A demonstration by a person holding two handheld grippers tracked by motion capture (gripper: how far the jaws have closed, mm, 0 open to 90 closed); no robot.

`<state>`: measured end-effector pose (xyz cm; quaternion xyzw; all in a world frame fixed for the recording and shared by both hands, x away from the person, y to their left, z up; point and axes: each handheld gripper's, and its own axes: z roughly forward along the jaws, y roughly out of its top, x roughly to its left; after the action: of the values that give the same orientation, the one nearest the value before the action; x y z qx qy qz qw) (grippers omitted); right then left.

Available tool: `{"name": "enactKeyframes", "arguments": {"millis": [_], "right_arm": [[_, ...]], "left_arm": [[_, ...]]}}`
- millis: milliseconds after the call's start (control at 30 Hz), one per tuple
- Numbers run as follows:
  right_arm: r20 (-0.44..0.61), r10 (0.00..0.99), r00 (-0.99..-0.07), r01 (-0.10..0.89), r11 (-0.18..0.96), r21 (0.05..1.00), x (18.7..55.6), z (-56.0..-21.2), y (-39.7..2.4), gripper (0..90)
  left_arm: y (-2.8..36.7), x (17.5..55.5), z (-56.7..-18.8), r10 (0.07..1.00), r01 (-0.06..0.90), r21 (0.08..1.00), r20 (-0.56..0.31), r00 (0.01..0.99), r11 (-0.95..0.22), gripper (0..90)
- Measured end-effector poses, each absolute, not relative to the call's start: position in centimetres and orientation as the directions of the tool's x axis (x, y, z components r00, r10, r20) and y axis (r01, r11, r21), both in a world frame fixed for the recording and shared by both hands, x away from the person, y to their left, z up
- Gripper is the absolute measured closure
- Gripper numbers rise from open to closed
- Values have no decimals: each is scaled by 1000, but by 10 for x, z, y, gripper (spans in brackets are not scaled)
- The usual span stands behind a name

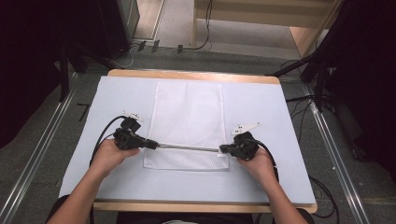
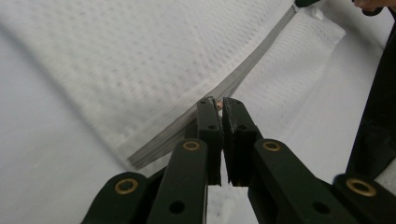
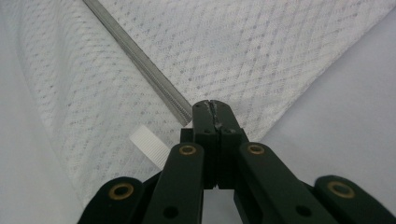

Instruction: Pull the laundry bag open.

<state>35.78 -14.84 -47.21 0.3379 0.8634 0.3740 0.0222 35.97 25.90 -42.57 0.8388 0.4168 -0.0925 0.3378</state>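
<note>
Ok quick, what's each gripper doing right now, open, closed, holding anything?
Left gripper: closed, pinching a small brownish piece, seemingly the zipper pull, on the mesh bag.
Right gripper: closed on the other end of the bag's zipper.

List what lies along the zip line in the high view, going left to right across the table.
Person's left hand → left tool, shut on the zip's left end → grey zip across the white mesh bag → right tool, shut on the zip's right end → right hand.
</note>
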Motion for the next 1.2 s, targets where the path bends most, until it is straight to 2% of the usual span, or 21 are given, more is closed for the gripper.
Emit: {"name": "enactKeyframes", "arguments": {"millis": [500,1033,1133,1200], "right_arm": [[217,601,-769,570,492,658,358,-472,-149,900],[220,599,-770,571,493,657,359,-472,-149,900],[218,592,-776,566,501,655,360,-471,-148,900],[220,586,-780,568,514,643,360,-469,-147,852]], "left_arm": [[298,354,-428,678,793,487,-445,586,-366,877],[304,351,-430,681,805,484,-462,568,-344,877],[302,350,-434,662,790,502,-462,590,-353,848],[300,350,-435,649,778,507,-457,609,-373,766]]}}
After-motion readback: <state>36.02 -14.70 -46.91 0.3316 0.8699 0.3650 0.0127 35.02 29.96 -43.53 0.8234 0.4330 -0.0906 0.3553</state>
